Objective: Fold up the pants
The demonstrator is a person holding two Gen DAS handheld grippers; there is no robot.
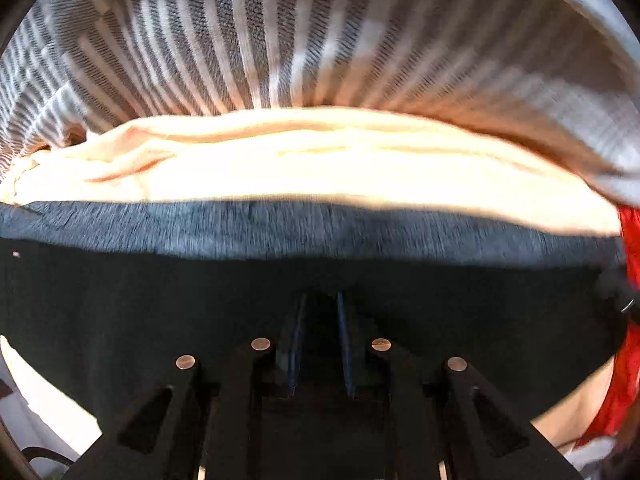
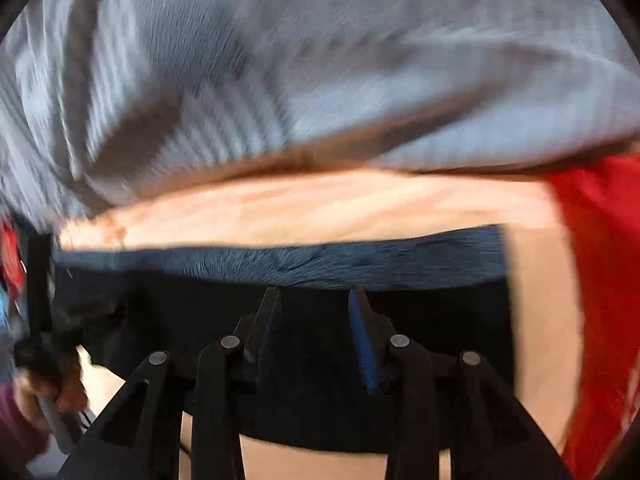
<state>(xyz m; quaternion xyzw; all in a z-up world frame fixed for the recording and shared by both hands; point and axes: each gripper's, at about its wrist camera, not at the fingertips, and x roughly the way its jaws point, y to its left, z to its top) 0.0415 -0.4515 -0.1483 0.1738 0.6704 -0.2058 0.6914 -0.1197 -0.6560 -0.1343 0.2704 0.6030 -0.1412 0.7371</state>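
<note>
The dark navy pants (image 1: pixel 280 304) lie flat across a cream surface (image 1: pixel 304 168), their far edge lit blue-grey. My left gripper (image 1: pixel 322 304) sits low over the dark cloth with its blue-padded fingers a narrow gap apart; cloth seems to rise between them. In the right wrist view the same pants (image 2: pixel 420 320) spread under my right gripper (image 2: pixel 314 300), whose fingers stand apart over the cloth near its far edge. The other gripper and the hand holding it (image 2: pixel 52 344) show at the left there. Both views are motion-blurred.
A grey and white striped cloth (image 1: pixel 280 40) is heaped behind the pants and also fills the top of the right wrist view (image 2: pixel 320 60). A red cloth (image 2: pixel 600 260) lies at the right; it also shows in the left wrist view (image 1: pixel 628 360).
</note>
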